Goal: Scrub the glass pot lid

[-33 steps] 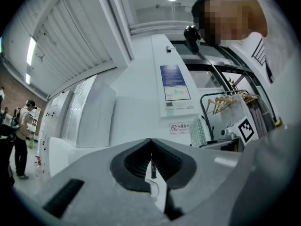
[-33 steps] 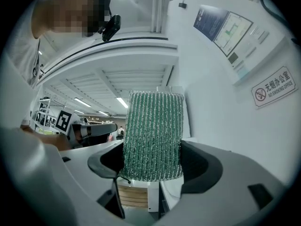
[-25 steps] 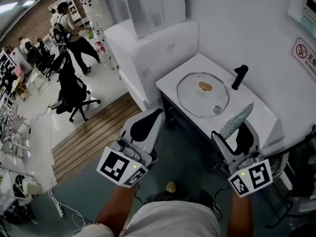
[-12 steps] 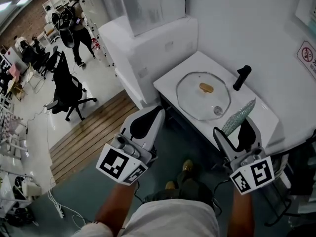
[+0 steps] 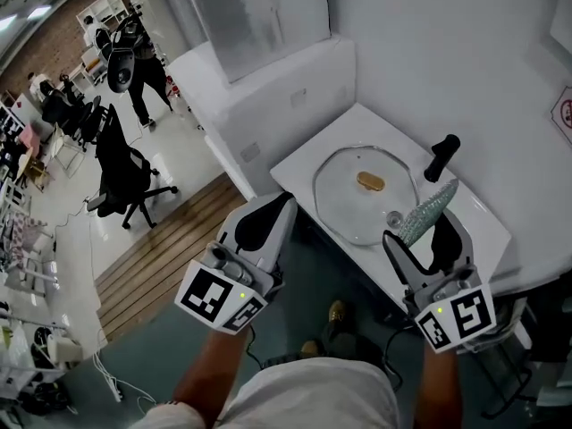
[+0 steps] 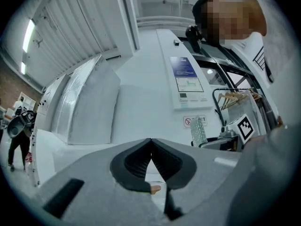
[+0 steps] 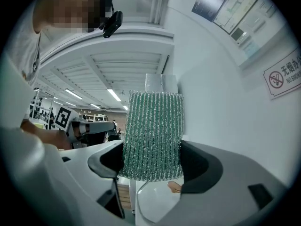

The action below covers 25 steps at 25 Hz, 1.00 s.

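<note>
The glass pot lid (image 5: pixel 365 195) lies flat on a white counter (image 5: pixel 483 217), with a tan wooden knob (image 5: pixel 371 181) at its middle. My right gripper (image 5: pixel 427 222) is shut on a green-silver scrub pad (image 5: pixel 425 213) that sticks up over the lid's near right rim. In the right gripper view the scrub pad (image 7: pixel 153 135) fills the space between the jaws, with the lid (image 7: pixel 150 204) below. My left gripper (image 5: pixel 284 206) is shut and empty, just left of the counter's corner. The left gripper view shows its jaw tips (image 6: pixel 151 140) meeting and the knob (image 6: pixel 155 189) beneath.
A black faucet-like handle (image 5: pixel 441 156) stands at the counter's back right. A white cabinet (image 5: pixel 268 88) and wall rise behind. Left of me lies a wooden floor strip (image 5: pixel 170 239), a black office chair (image 5: pixel 121 164) and people (image 5: pixel 134 61) farther off. My shoes (image 5: pixel 335 315) show below.
The view has shifted: the counter and lid now sit closer to both grippers. The right gripper with the pad has come over the lid's near edge. Both grips are unchanged.
</note>
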Motion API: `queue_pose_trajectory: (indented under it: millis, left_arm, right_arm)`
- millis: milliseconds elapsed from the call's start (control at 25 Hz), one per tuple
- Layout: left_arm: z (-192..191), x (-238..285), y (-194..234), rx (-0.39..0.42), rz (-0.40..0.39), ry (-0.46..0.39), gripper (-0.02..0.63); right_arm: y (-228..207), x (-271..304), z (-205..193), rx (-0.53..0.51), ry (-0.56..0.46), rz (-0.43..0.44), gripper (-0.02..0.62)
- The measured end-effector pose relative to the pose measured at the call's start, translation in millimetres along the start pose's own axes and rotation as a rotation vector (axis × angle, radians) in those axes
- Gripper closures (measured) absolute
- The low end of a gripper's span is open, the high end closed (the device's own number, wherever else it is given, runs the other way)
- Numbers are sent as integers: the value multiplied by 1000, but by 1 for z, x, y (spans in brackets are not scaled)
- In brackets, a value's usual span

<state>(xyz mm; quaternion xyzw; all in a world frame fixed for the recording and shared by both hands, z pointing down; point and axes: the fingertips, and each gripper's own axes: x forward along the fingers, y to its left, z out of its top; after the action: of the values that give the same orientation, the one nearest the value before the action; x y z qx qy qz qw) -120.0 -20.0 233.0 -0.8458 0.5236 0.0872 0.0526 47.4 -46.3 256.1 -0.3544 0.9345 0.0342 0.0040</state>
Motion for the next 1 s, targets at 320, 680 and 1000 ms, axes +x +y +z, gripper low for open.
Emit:
queue_pose_trajectory:
  millis: [320,680,1000]
  left_arm:
    - [-21,55,29,14,22,32,591]
    - [-45,100,45,21,46,80,591]
    - [-65,118,66,6,43,133,591]
  right_arm:
    - [-47,43,-12,19,11,22,247]
    - [-81,76,-23,50,22,69,247]
    - [-90,105,-32,49,79,88,247]
